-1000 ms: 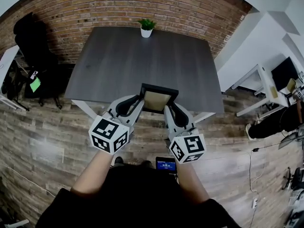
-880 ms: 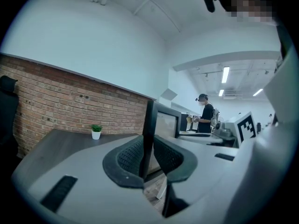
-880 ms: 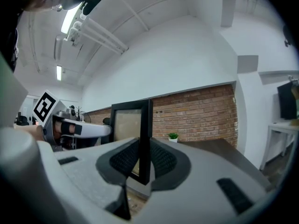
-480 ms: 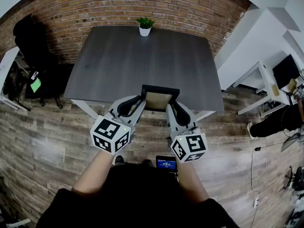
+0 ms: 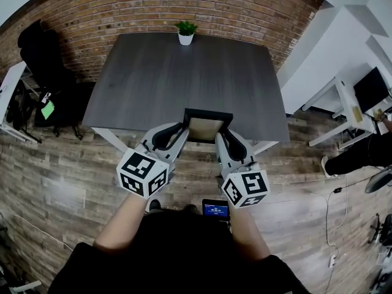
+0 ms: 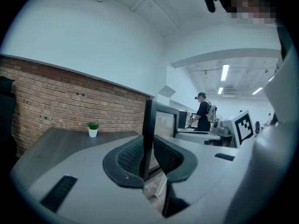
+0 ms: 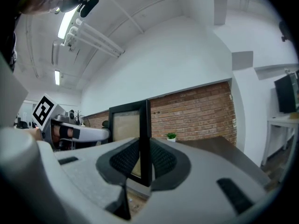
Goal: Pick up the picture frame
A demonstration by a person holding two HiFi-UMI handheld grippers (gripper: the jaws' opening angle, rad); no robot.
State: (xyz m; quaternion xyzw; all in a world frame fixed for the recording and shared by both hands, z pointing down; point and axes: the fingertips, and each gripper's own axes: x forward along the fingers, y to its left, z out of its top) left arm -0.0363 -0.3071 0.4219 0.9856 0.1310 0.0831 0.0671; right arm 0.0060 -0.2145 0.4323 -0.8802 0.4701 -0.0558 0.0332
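left claw (image 5: 178, 130), right claw (image 5: 221, 135) on picture frame (image 5: 206, 127) side edges

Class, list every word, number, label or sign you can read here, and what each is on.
No text is legible.
On the small screen: lit characters, too small to read.
On the green tag: too blurred to read.
On the left gripper and right gripper cubes: square patterns, no letters.
On the picture frame: no writing shows.
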